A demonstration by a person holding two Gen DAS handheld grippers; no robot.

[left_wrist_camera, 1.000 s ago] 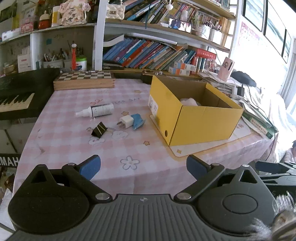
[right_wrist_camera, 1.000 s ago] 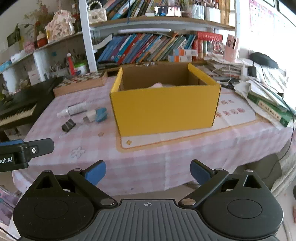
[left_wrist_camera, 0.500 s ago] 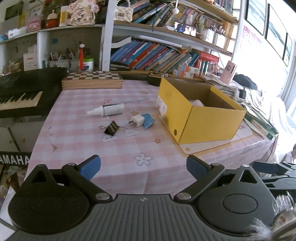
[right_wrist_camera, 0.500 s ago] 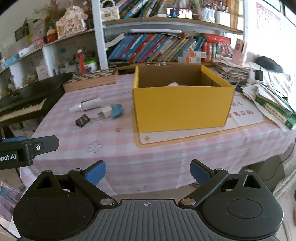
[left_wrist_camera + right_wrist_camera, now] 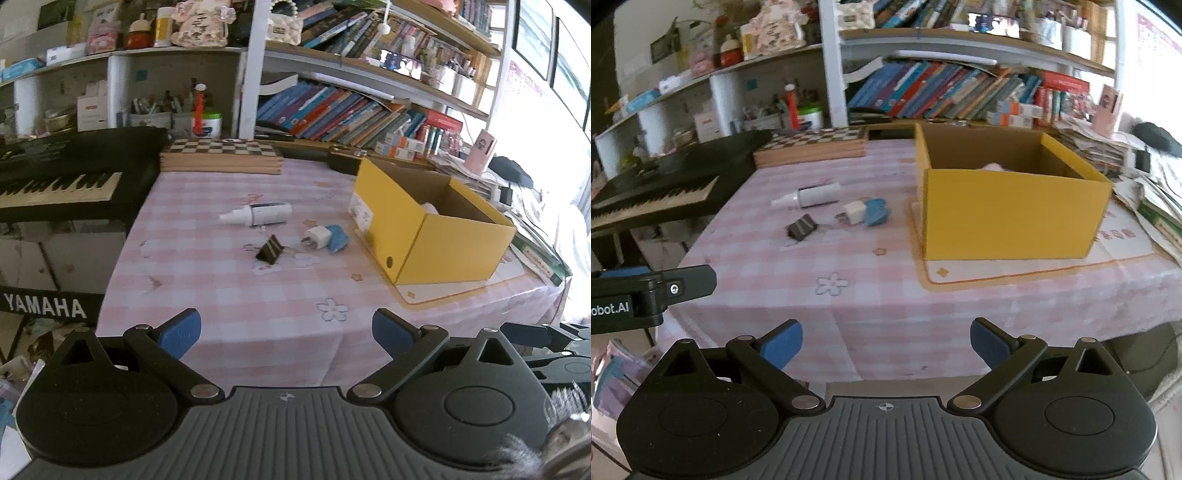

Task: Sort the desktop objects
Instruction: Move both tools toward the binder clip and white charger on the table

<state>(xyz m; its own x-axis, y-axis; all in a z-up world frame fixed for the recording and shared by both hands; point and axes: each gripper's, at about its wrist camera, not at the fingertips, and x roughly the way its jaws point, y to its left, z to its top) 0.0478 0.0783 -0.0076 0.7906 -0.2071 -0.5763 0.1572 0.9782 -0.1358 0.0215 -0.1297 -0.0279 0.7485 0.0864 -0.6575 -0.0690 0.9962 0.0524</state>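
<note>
On the pink checked tablecloth [image 5: 229, 288] lie a white squeeze bottle [image 5: 258, 215] [image 5: 812, 195], a black binder clip [image 5: 270, 250] [image 5: 801, 228], a white plug adapter [image 5: 317, 237] [image 5: 854, 212] and a blue item [image 5: 338, 238] [image 5: 876, 211] touching it. An open yellow cardboard box [image 5: 436, 236] [image 5: 1012, 210] stands to their right, with something pale inside. My left gripper [image 5: 286, 332] is open and empty, back from the table's front edge. My right gripper [image 5: 886, 341] is likewise open and empty, off the front edge.
A chessboard box [image 5: 221, 157] lies at the table's back. A black keyboard [image 5: 62, 173] stands to the left. Bookshelves [image 5: 351, 110] fill the back wall. Stacked papers and books [image 5: 1145, 192] crowd the right side. The left gripper's body [image 5: 646, 291] shows at the right wrist view's left edge.
Both grippers have drawn back from the table and swung slightly left, so the box and small objects look farther away. The jaws stayed open; nothing on the table moved.
</note>
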